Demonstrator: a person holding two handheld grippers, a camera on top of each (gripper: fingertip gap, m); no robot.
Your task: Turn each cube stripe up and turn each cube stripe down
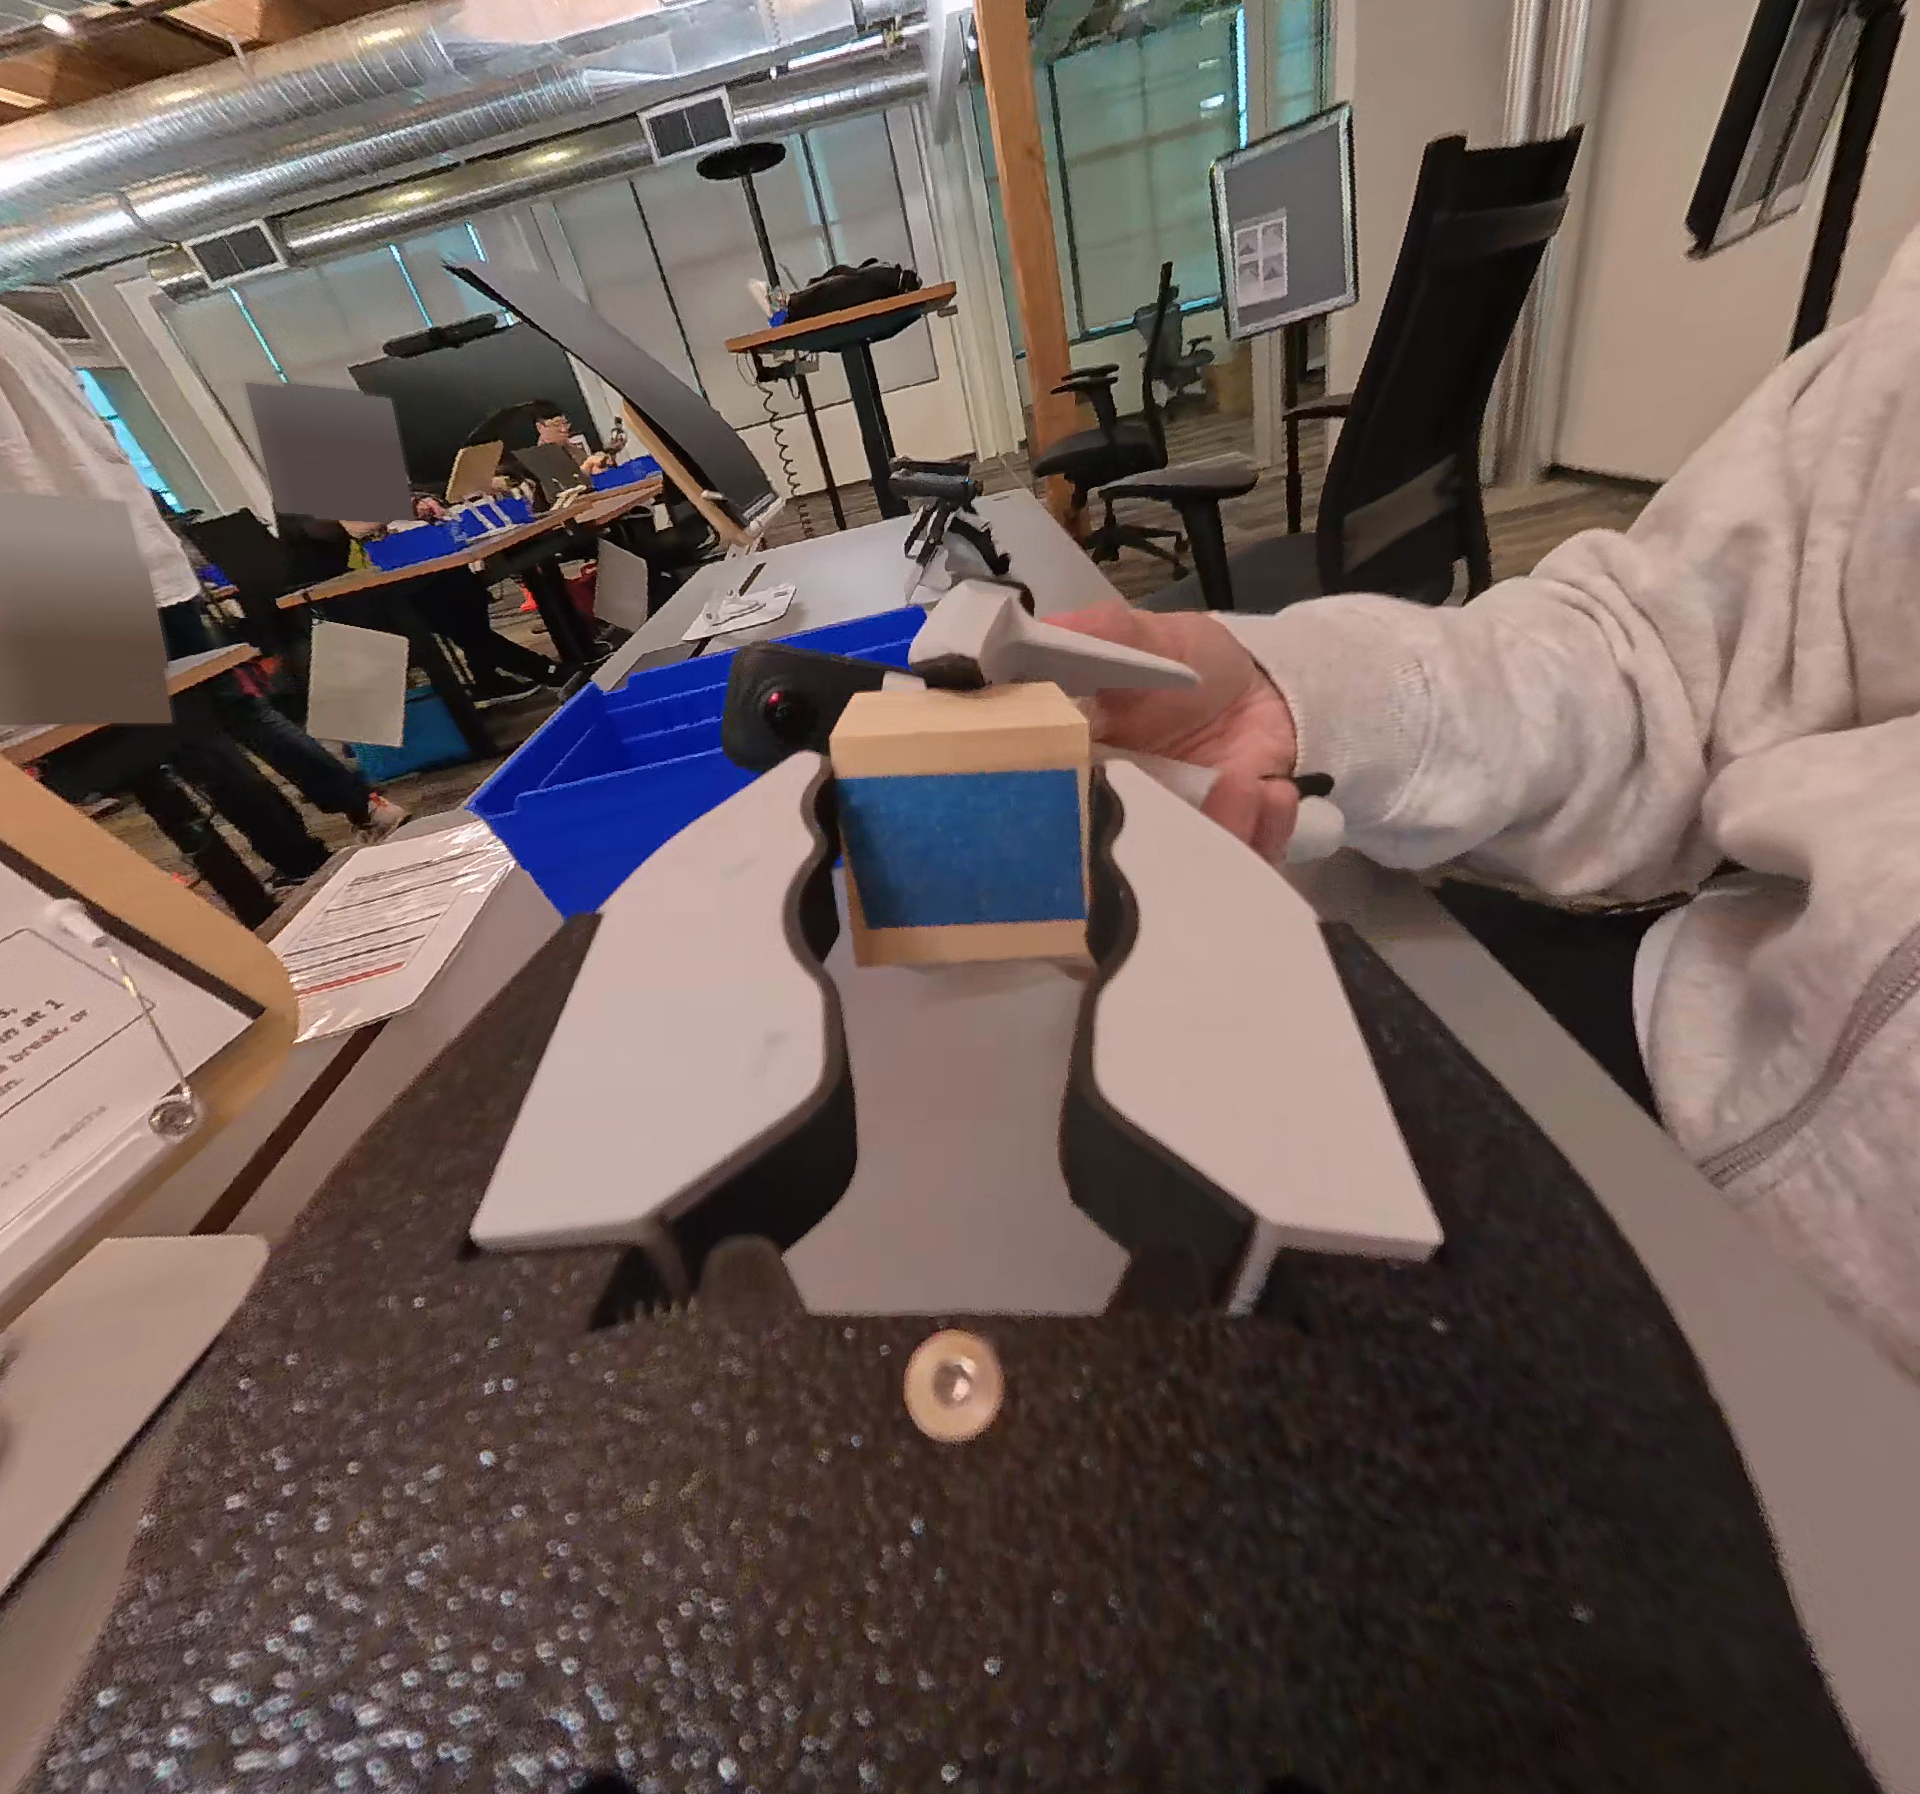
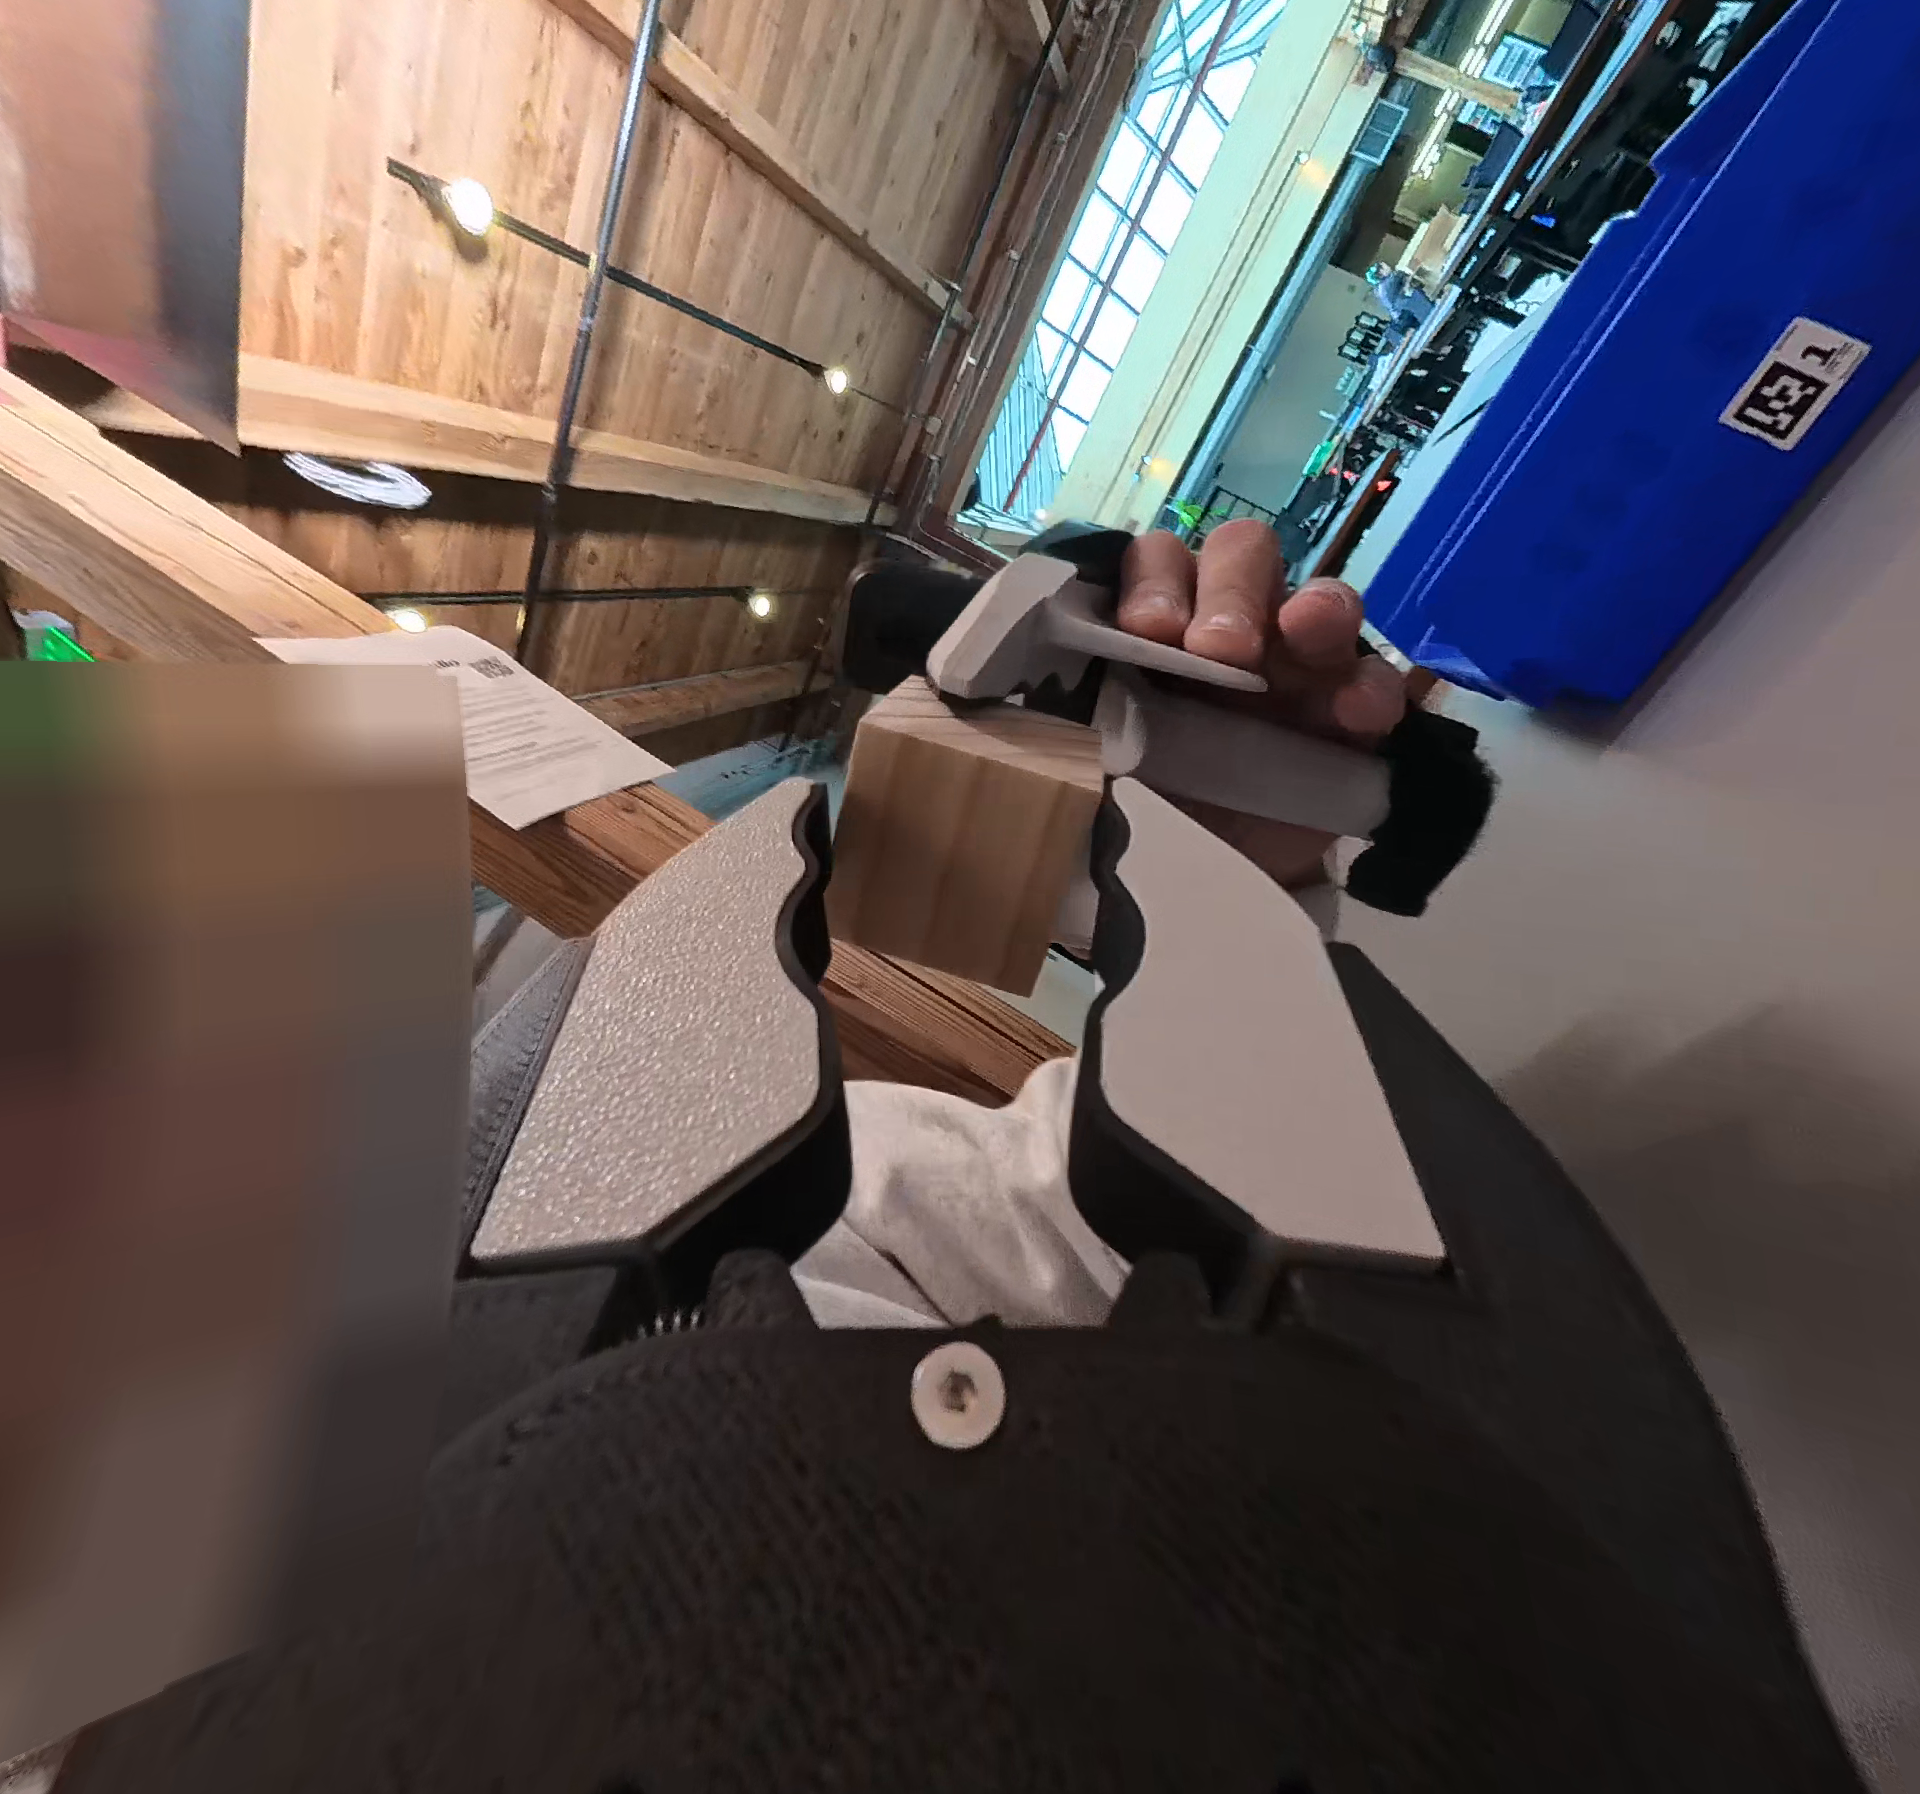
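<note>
Between both grippers' jaws, the cube (image 1: 961, 845) is pinched from opposite ends, stripe facing left gripper (image 1: 961, 871).

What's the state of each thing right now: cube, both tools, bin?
Cube: lifted off the table, gripped from two sides by both tools, blue stripe facing the left wrist camera, plain wood facing the right one.
Left tool: shut on the cube.
Right tool: shut on the cube, crossing the left tool's grip.
Blue bin: open-topped, on the table behind the cube; contents not visible.
</note>
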